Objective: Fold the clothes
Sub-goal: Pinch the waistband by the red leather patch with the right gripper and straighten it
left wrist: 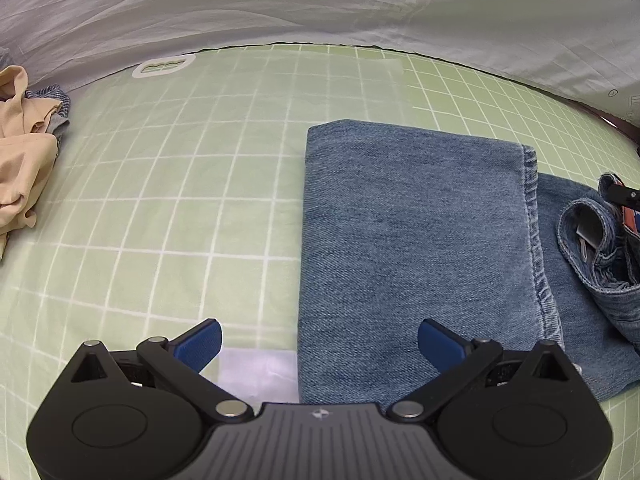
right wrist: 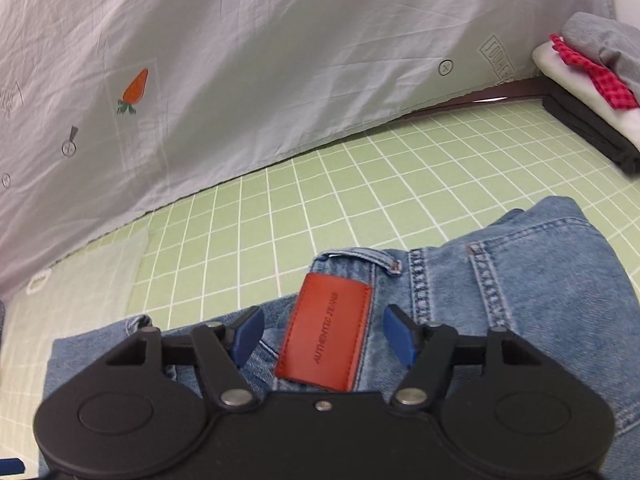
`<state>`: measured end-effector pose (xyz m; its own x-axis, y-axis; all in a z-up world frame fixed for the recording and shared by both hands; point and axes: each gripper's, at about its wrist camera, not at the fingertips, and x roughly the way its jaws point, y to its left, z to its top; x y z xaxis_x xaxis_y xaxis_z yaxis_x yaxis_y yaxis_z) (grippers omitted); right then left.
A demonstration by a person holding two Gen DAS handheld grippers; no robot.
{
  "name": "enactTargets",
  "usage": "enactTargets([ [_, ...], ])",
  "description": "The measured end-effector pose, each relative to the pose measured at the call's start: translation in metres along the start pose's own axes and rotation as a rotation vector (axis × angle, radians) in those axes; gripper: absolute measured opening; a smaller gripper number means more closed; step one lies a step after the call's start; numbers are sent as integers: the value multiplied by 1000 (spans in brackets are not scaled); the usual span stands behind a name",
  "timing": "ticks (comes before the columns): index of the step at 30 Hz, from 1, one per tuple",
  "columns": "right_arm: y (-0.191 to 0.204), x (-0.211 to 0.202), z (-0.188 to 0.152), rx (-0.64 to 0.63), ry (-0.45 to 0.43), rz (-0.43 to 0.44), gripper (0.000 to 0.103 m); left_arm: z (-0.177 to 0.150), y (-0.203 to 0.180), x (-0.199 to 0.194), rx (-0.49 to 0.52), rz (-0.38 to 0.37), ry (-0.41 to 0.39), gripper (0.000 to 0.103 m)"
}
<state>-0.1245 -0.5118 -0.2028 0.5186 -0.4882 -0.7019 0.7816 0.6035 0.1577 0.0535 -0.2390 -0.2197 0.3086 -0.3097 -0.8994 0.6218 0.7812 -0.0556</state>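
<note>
Blue jeans (left wrist: 412, 240) lie folded on the green checked cloth (left wrist: 160, 200), legs doubled into a flat panel and the waistband (left wrist: 592, 248) bunched at the right. My left gripper (left wrist: 320, 342) hovers open over the panel's near left edge, one blue pad off the denim and one above it. In the right wrist view the jeans (right wrist: 520, 300) show their waist and a red leather patch (right wrist: 326, 336). My right gripper (right wrist: 324, 332) is open just above that patch, with its pads clear of the fabric on both sides.
A crumpled beige garment pile (left wrist: 20, 152) sits at the far left. A white sheet (right wrist: 280, 60) with carrot prints hangs along the back. A stack of folded clothes (right wrist: 592, 80) stands at the far right. A white label (left wrist: 164, 67) lies near the back edge.
</note>
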Motion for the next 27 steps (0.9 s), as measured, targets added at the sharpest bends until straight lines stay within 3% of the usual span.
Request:
enactTargets([
  [1, 5, 3, -1, -32, 4, -26, 70, 0, 1, 2, -5, 1, 8, 103],
  [3, 8, 3, -4, -72, 0, -68, 49, -1, 3, 5, -12, 2, 22, 103],
  [4, 8, 1, -5, -80, -6, -78, 47, -2, 3, 7, -14, 2, 29, 103],
  [6, -2, -8, -7, -47, -30, -51, 36, -3, 4, 11, -22, -5, 44, 103],
  [9, -4, -24, -6, -42, -59, 15, 31, -4, 2, 13, -21, -7, 47, 103],
  [13, 24, -45, -7, -146, -84, 143, 30, -4, -2, 14, -9, -5, 48, 103],
  [15, 40, -42, -13, -204, -45, 165, 32, -5, -2, 14, 0, -6, 48, 103],
  [19, 44, -14, -31, -248, 32, 131, 37, -6, -1, 13, 6, -15, 48, 103],
  [21, 45, -16, -27, -241, 39, 145, 47, -7, 0, 12, 6, -16, 50, 103],
  [25, 38, -35, -16, -201, -2, 170, 58, -7, 0, 12, -3, -12, 53, 103],
  [27, 32, -48, -12, -186, -49, 158, 71, -8, -1, 12, -3, -12, 53, 103],
])
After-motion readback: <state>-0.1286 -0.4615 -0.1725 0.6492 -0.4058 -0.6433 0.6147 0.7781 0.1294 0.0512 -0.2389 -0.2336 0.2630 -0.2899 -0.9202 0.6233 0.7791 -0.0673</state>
